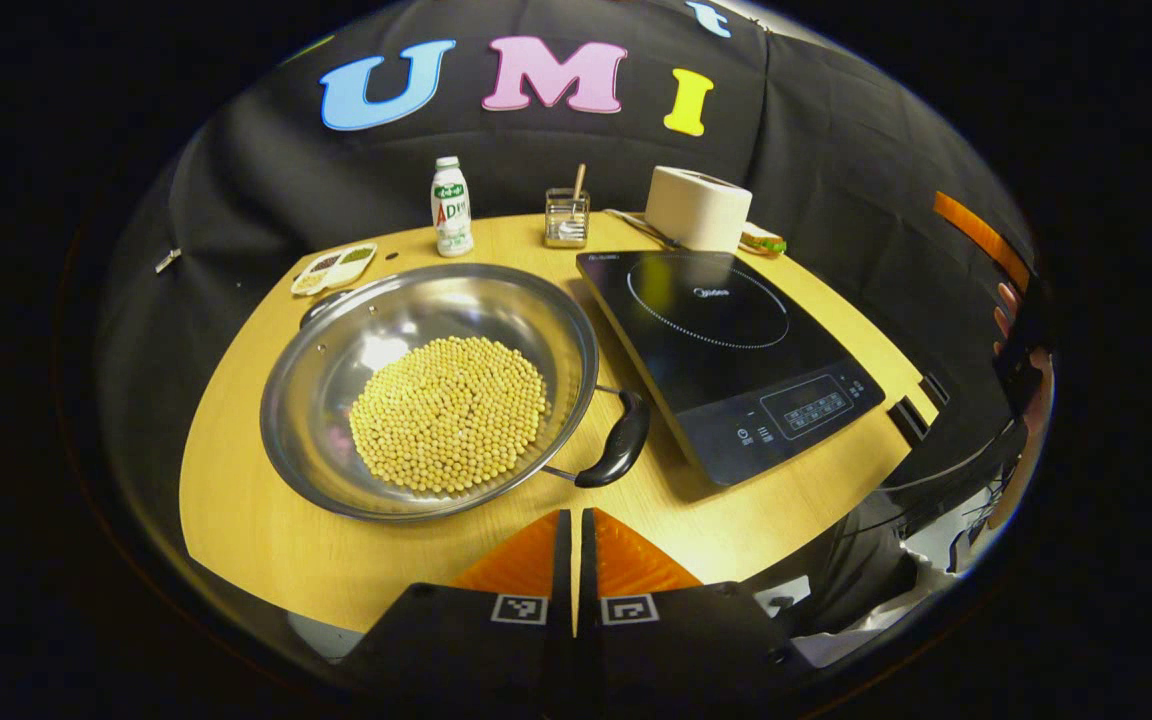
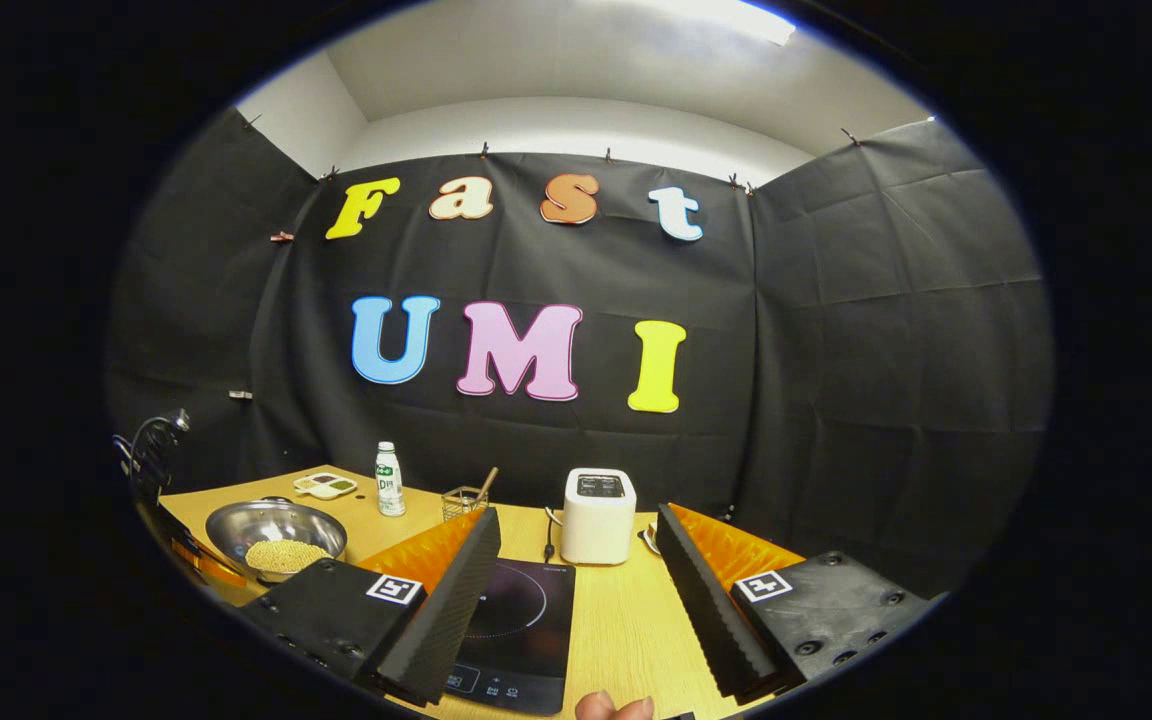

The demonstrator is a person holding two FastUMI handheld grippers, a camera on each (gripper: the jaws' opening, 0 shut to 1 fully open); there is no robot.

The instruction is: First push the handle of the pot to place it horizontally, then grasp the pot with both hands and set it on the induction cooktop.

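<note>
Pot: soybeans inside, left of the induction cooktop, near handle toward your edge.
Left gripper: your fingers pressed together, empty.
Right gripper: spread wide over the cooktop.

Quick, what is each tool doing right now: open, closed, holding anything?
Left tool: closed, holding nothing, in front of the pot.
Right tool: open, empty, above the induction cooktop.

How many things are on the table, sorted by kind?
Cookware: 2, the pot and the cooktop
Appliance: 1, the toaster
Food and drink: 3, the bottle, the snack tray, the sandwich
Utensil holder: 1
Total: 7
</note>
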